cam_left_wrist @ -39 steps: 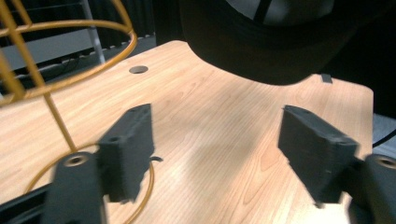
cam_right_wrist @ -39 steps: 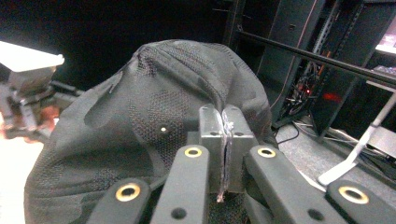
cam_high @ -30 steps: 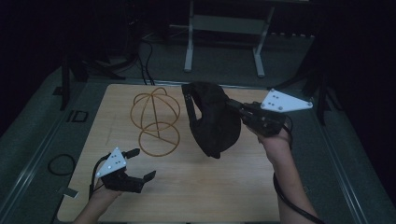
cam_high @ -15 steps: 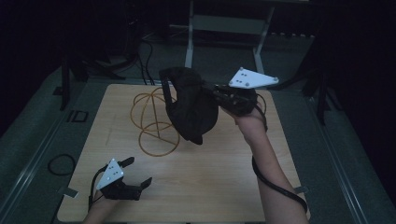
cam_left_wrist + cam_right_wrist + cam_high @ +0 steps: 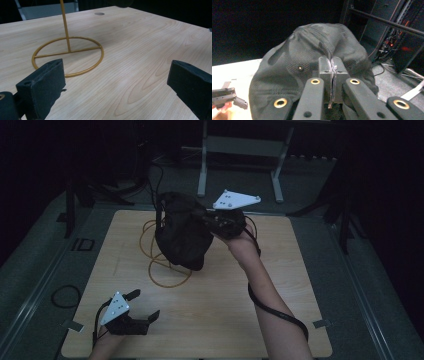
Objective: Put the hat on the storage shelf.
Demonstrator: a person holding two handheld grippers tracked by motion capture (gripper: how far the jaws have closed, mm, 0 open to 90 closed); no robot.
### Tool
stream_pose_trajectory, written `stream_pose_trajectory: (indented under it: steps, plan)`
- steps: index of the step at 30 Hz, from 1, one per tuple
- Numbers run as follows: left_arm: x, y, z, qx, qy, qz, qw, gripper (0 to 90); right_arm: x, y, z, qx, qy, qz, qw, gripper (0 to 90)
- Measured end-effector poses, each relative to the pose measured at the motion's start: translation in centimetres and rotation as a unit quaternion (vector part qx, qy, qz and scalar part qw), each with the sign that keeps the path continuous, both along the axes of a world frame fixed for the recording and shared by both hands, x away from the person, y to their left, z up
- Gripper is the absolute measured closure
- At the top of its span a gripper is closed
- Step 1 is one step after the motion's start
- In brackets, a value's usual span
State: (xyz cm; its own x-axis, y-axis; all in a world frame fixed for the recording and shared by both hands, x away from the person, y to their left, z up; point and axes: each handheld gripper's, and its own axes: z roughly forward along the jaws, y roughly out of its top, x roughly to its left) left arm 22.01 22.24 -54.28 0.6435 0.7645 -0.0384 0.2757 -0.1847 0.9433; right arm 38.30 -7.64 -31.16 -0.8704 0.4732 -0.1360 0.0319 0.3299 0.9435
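Since a second ago we carry the black cap (image 5: 182, 232) leftward, right gripper (image 5: 209, 220) jaws pinching it, probably over the gold wire stand (image 5: 165, 270); hanging remains, left gripper (image 5: 145, 307) jaws spread.

Your right gripper (image 5: 207, 220) has carried the cap (image 5: 182, 232) from right of centre to upper centre of the high view, over the stand (image 5: 165, 265) | your left gripper (image 5: 142, 307) dropped toward the lower-left edge.
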Motion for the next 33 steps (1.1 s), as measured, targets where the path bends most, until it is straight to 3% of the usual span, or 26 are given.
stream_pose_trajectory:
  steps: [14, 22, 26, 33]
  plan:
    - [0.0, 0.0, -0.2, 0.005, 0.002, -0.003, 1.0000, 2.1, 1.3, 4.0, -2.2, -0.023, 0.029, 0.000, 0.9993, 88.8]
    - [-0.2, 0.0, -0.1, -0.002, -0.001, -0.002, 1.0000, 2.0, 1.8, 5.7, -3.5, -0.051, 0.041, 0.006, 0.9978, 88.7]
    - [-0.2, 0.1, -0.1, -0.005, 0.002, -0.003, 1.0000, 2.0, 2.0, 6.0, -3.9, -0.040, 0.048, 0.008, 0.9980, 88.3]
    - [-0.2, 0.1, -0.2, -0.006, 0.002, -0.007, 1.0000, 2.1, 2.4, 6.5, -4.5, -0.048, 0.063, 0.006, 0.9968, 72.7]
